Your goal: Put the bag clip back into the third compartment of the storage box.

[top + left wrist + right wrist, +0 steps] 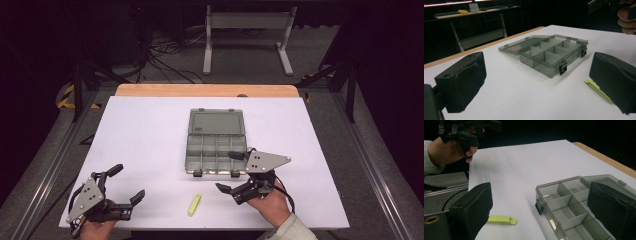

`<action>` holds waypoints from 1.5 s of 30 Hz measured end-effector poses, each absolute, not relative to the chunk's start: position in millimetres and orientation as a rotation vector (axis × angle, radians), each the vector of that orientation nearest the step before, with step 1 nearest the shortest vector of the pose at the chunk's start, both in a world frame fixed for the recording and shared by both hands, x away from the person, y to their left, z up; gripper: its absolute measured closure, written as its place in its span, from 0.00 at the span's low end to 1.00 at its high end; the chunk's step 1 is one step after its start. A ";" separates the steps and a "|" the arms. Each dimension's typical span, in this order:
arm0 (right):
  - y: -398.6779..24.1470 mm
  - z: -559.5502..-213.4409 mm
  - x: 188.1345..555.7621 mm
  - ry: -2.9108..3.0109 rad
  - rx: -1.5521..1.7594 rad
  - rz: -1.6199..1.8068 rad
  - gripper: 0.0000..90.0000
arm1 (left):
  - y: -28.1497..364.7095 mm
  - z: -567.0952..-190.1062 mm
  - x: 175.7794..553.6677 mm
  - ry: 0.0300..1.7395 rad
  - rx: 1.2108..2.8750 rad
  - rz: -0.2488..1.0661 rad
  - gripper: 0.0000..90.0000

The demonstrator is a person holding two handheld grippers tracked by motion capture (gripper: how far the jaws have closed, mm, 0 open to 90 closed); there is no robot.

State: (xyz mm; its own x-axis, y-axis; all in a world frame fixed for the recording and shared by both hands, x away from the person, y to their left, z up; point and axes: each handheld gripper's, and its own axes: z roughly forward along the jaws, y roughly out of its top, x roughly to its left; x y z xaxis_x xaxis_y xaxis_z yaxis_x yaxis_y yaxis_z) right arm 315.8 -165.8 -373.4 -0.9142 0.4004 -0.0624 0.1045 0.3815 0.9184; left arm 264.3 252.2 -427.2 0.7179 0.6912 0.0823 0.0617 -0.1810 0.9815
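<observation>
A grey see-through compartment box (216, 152) lies open in the middle of the white table (150, 135), its lid (216, 121) folded back flat and its cells empty. A small yellow-green stick (194, 204) rests near the front edge, between the two hands. My left gripper (126, 183) is at the front left corner, open and holding nothing. In the left gripper view, the box (549, 53) and the stick (597, 90) lie ahead. My right gripper (229, 172) hovers open at the box's front right corner. The right gripper view shows one jaw over the box (569, 212) and the stick (500, 220) by the other.
A wooden strip (205, 90) borders the table's far edge. Beyond it stand a grey metal frame (247, 30) and loose cables (165, 55) on the floor. Bare white surface spreads left and right of the box.
</observation>
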 end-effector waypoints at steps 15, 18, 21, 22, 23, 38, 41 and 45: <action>-135.5 -362.8 311.0 2.713 0.298 1.240 1.00 | 251.9 -426.4 263.8 0.605 1.688 0.638 0.02; -131.9 -363.2 312.0 2.748 0.295 1.203 1.00 | 252.3 -426.0 263.6 0.604 1.688 0.638 0.02; -126.2 -364.8 312.5 2.809 0.263 1.134 1.00 | 252.9 -425.6 263.3 0.602 1.691 0.640 0.02; -124.0 -365.8 312.2 2.823 0.255 1.104 1.00 | 252.9 -425.5 263.3 0.600 1.690 0.641 0.02; -121.9 -367.0 311.6 2.838 0.245 1.070 1.00 | 252.6 -425.5 263.2 0.602 1.689 0.643 0.02; -100.0 -395.6 304.2 2.945 0.203 1.025 1.00 | 251.9 -425.6 263.1 0.601 1.694 0.647 0.02; -94.9 -401.7 302.4 2.967 0.181 1.008 1.00 | 252.1 -425.4 263.1 0.601 1.696 0.646 0.02; -89.2 -408.5 300.2 2.985 0.166 0.994 0.99 | 252.1 -425.6 263.1 0.601 1.695 0.647 0.02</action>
